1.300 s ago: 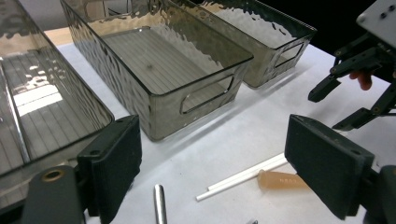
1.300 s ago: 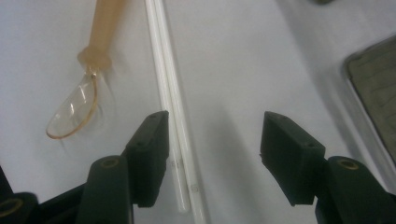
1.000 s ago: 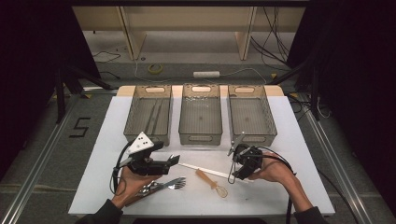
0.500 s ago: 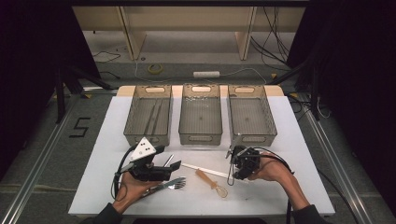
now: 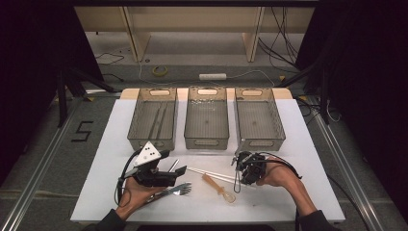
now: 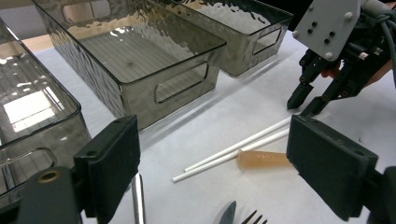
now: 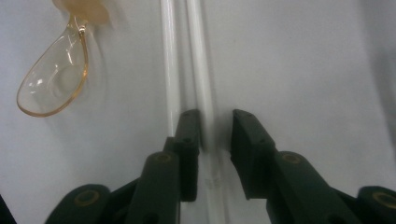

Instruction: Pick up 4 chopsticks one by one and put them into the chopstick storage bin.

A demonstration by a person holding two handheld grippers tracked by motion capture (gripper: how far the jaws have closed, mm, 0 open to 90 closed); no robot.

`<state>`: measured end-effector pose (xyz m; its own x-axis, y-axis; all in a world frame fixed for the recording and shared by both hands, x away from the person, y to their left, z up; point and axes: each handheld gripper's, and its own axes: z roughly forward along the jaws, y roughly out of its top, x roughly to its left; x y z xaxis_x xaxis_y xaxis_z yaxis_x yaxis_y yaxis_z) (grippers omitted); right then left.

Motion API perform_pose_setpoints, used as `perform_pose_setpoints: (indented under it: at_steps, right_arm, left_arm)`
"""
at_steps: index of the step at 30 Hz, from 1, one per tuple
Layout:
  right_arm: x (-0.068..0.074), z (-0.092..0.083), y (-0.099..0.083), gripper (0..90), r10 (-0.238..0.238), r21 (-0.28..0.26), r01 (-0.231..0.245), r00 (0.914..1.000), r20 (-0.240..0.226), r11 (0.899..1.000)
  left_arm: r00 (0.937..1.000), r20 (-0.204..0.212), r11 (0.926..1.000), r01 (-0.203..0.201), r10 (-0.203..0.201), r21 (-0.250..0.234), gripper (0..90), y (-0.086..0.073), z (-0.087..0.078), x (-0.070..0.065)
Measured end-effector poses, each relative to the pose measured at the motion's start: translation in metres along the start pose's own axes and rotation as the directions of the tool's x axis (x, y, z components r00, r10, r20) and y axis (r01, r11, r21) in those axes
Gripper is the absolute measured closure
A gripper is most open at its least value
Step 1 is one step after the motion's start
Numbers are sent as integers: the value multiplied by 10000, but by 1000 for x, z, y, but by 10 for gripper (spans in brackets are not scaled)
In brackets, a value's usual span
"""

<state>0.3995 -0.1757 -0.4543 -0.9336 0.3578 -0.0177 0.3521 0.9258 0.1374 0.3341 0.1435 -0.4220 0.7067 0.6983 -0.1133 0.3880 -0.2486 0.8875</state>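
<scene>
Closing our right gripper (image 7: 215, 126) narrowly around one white chopstick (image 7: 200, 70) beside the amber spoon (image 7: 53, 79), pads not yet pressing; next, we must pinch and lift.

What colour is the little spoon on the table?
See-through orange spoon; the right gripper view shows it best.

Grey carpeted floor (image 5: 43, 144), wooden shelving (image 5: 192, 29) behind, cables (image 5: 284, 29), dark surroundings.
</scene>
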Motion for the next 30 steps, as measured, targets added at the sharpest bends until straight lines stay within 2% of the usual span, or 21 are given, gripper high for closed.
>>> perform_pose_setpoints:
  at_steps: [5,10,12,18,23,30]
  right_arm:
    - [0,1,2,793,-36,164,36,10000,9,9999]
    - [0,1,4,820,123,284,-121,9999,-94,9995]
    - [-1,1,5,841,-92,300,94,9999,-90,9995]
    - [0,1,6,849,-283,386,284,9996,-56,9989]
    - [0,-1,5,851,-253,342,254,9997,-56,9991]
    - [4,-19,4,852,-349,-161,351,9993,132,9993]
  left_arm:
    - [10000,-10,10000,0,0,21,170,0,0,0]
    - [10000,-39,10000,-8,8,0,170,0,0,0]
    - [10000,-41,10000,-23,23,-4,170,0,0,0]
    - [10000,-46,10000,-55,55,32,170,0,0,1]
    - [10000,-57,10000,-51,51,31,170,0,1,2]
    - [10000,-1,9999,-88,88,96,170,0,2,0]
